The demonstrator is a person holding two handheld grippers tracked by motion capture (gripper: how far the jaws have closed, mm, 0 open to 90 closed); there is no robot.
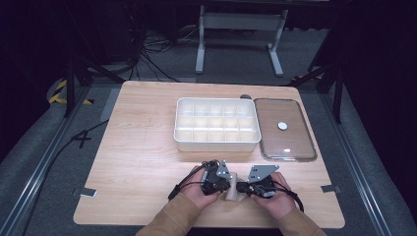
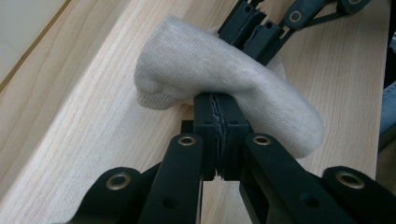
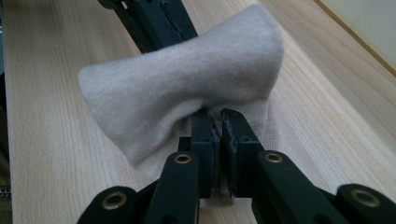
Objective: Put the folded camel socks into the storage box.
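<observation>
Left gripper clamped tight on the near edge of a beige rolled cloth, right gripper pinching the opposite edge, jaws nearly together. Cloth sitting low on the wooden surface, near its front edge, between both hands, grippers facing each other, forearms angled inward.

**Pale cloth, black jaws, light wood**

The cloth is a soft beige-grey with a fine ribbed weave. The left gripper and right gripper are black, with brass-coloured rivets (and grey plates on top, seen from the high view). The table is light wood with a straight grain. The compartment tray is white; the lid is clear and brown-tinted, carrying a white knob. The sleeves are tan.
</observation>
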